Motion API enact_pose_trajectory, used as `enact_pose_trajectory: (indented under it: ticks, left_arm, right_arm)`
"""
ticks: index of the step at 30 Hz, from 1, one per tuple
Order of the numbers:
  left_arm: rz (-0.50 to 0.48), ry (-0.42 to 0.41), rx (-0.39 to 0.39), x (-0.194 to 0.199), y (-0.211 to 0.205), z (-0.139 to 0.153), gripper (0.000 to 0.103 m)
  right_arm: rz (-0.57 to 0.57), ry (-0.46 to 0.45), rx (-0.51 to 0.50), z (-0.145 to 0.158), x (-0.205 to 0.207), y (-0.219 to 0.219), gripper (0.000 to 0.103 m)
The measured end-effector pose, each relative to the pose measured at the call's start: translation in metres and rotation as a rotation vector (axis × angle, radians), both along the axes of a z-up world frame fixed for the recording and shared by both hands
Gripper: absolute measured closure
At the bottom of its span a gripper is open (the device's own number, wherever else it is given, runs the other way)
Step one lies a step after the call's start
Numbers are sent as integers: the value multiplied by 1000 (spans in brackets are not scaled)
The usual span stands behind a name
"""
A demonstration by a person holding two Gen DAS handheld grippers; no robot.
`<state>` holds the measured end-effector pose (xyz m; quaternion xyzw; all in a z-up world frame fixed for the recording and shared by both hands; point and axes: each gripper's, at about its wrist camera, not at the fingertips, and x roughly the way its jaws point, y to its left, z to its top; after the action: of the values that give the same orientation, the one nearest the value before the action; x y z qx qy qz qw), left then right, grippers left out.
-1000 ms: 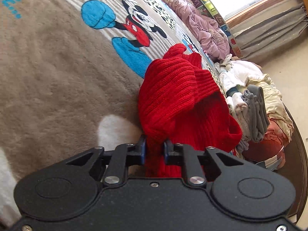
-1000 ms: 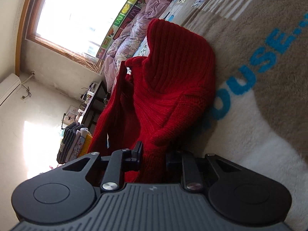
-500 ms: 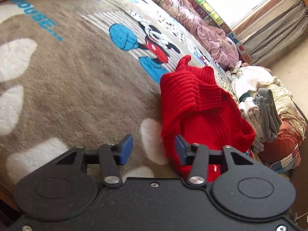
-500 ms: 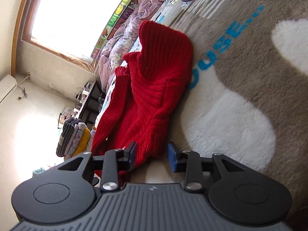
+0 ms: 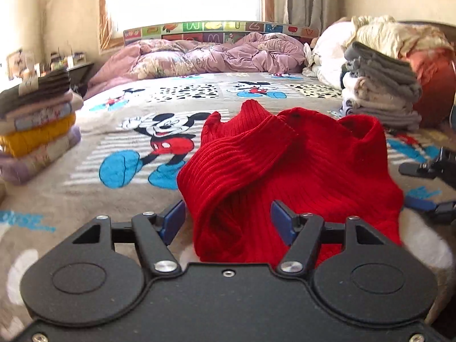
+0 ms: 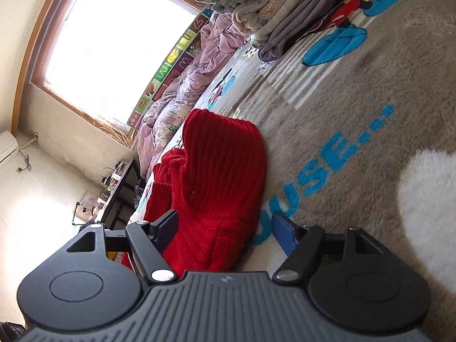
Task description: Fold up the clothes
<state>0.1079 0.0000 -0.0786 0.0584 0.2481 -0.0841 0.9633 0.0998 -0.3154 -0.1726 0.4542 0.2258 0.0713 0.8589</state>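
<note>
Currently, L to R across the blanket (image 5: pixel 57 205) w/ the cartoon-mouse print, left wrist view: folded stack (image 5: pixel 34 125) at the blanket's left edge — dark, pink, yellow, lilac layers, blurred. Mouse figure (image 5: pixel 159 142) printed just left of centre. Red knit sweater (image 5: pixel 285 171) lies bunched near the blanket's front edge, centre to right, ribbed sleeve draped diagonally over its body, collar humps sticking up at the far side. Second folded stack (image 5: pixel 382 91), grey and cream, toward the far right corner, w/ loose pale and orange clothes behind it. Crumpled lilac duvet (image 5: pixel 216 54) along the far edge, below an alphabet-print headboard and a bright window.

Left gripper (image 5: pixel 228 222): jaws opening, fairly wide; the sweater's near hem sits between the blue pads but neither pad presses on it — left pad clear of the fabric, right pad over it, contact can't be told. Nothing gripped.

Right gripper (image 6: pixel 225 229) (also at the right edge of the left view (image 5: pixel 427 188)): jaws opening, wide. In its own tilted view the sweater (image 6: pixel 216 176) runs away from the jaws; its near end lies between them, pads apart from the knit. Right pad hangs over the blue lettering (image 6: pixel 322 171) on the blanket (image 6: pixel 370 99). Grey-cream stack (image 6: pixel 273 14) at the top of that view.
</note>
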Motion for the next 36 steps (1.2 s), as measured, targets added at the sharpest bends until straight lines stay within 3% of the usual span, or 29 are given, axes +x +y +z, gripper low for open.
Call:
enact_pose_trajectory:
  ticks: [7, 11, 16, 17, 18, 19, 20, 22, 24, 26, 32, 34, 36]
  left_arm:
    - [-74, -44, 298, 42, -56, -18, 37]
    - [-122, -62, 508, 69, -88, -33, 37]
    - [-93, -90, 703, 94, -97, -57, 40]
    - [-76, -87, 687, 97, -90, -58, 58]
    - [-56, -78, 659, 100, -82, -56, 69]
    - [-36, -69, 631, 102, -74, -53, 88]
    - [2, -65, 567, 105, -60, -45, 92]
    - [76, -56, 438, 110, -30, -28, 92]
    - [152, -20, 246, 115, 9, -10, 93]
    - [217, 3, 106, 114, 44, 0, 94]
    - [427, 130, -293, 91, 137, -8, 94]
    - [488, 167, -400, 82, 160, -15, 94]
    - [541, 190, -434, 70, 172, -20, 95]
  right_arm:
    - [1, -16, 93, -10, 36, -20, 30]
    - [26, -33, 143, -13, 57, -31, 30]
    - [51, -67, 220, -18, 82, -41, 30]
    - [55, -76, 224, -19, 86, -42, 30]
    - [59, -85, 224, -20, 89, -41, 30]
    - [62, -94, 205, -20, 90, -40, 31]
    - [65, -104, 184, -20, 91, -37, 31]
    - [72, -124, 124, -18, 90, -31, 31]
    - [76, -137, 79, -16, 89, -26, 31]
    - [75, -151, 67, -16, 86, -26, 31]
    - [72, -199, 93, -20, 83, -31, 31]
    - [72, -211, 112, -23, 81, -33, 31]
    - [72, -220, 128, -24, 80, -35, 31]
